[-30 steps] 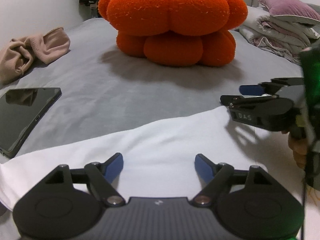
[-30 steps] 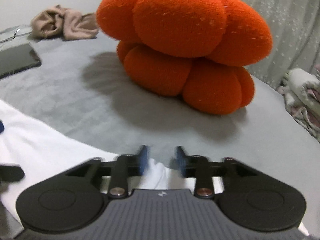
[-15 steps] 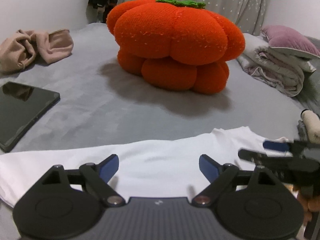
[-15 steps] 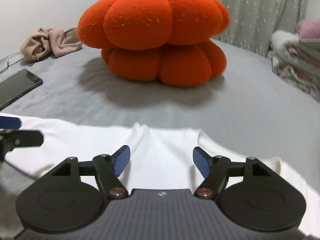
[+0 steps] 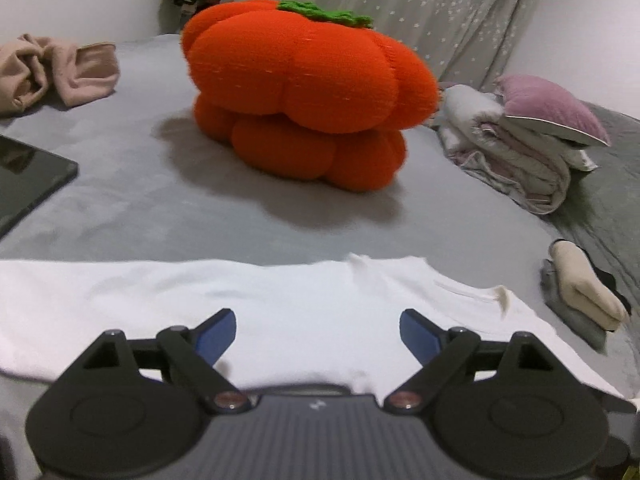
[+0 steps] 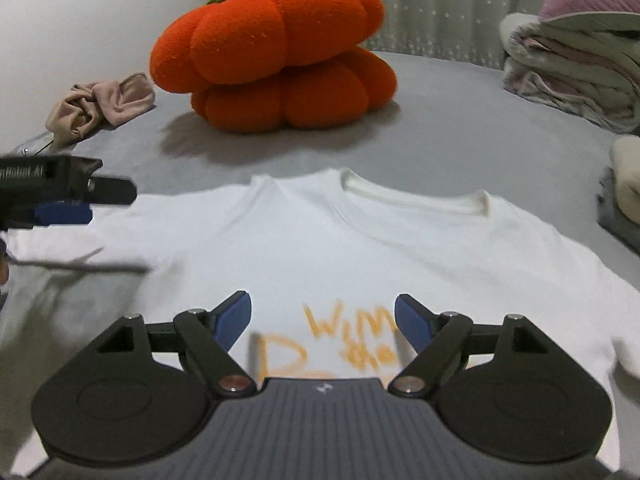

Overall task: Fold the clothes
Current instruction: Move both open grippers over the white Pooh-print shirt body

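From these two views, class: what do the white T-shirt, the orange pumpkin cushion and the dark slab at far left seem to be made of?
White T-shirt: soft matte knit, probably cotton; ribbed collar, orange print.
Orange pumpkin cushion: fuzzy plush or yarn; nubby pile, soft bulging lobes.
Dark slab: glossy glass-like face, likely a tablet; it mirrors the room.

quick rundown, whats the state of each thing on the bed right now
white t-shirt: spread flat, print side up, unfolded
left tool: open, empty, over the shirt
right tool: open, empty, over the print
beige garment: crumpled
blanket stack: folded, pink pillow on top
tablet: lying flat, screen dark
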### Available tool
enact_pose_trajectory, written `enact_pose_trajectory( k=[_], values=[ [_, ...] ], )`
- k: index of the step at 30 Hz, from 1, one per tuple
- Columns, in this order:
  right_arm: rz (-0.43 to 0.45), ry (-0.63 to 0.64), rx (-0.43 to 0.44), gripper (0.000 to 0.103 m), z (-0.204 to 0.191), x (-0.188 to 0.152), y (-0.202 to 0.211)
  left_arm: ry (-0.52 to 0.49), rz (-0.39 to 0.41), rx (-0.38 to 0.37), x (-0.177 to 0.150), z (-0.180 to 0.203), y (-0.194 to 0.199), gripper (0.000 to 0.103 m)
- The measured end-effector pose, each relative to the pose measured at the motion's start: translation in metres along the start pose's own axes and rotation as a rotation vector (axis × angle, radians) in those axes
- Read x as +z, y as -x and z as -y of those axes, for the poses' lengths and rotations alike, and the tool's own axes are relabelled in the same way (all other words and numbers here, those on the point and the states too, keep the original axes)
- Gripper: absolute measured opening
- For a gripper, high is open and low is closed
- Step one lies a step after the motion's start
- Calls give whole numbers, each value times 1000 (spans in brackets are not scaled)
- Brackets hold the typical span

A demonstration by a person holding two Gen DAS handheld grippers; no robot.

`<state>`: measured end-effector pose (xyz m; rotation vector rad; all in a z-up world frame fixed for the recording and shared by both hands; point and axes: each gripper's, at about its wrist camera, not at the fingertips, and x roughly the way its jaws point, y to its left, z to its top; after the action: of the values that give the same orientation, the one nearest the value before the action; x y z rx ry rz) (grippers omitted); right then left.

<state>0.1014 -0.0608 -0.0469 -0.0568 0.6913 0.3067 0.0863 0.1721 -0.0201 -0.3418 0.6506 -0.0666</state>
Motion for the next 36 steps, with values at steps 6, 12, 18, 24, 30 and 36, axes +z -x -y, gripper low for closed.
enact_pose_trajectory(
  k=[6, 12, 18, 24, 30, 36],
  values=[
    [-3, -50, -50, 84, 17, -28, 25, -107, 61, -70, -34, 47, 12, 91],
    [6, -84, -84, 97, 32, -61, 49, -164, 20, -128, -74, 76, 7, 96],
    [9, -48, -112, 103, 34, -86, 73, -362, -35, -131, -111, 97, 5, 97],
    [12, -63, -118, 103, 42, -109, 95, -492, -76, -129, -127, 96, 19, 101],
    [-6, -88, -117, 103, 46, -125, 115, -539, -127, -148, -131, 89, 32, 101],
    [-31, -76, -113, 103, 45, -141, 135, -595, -235, -181, -127, 89, 37, 102]
  ],
)
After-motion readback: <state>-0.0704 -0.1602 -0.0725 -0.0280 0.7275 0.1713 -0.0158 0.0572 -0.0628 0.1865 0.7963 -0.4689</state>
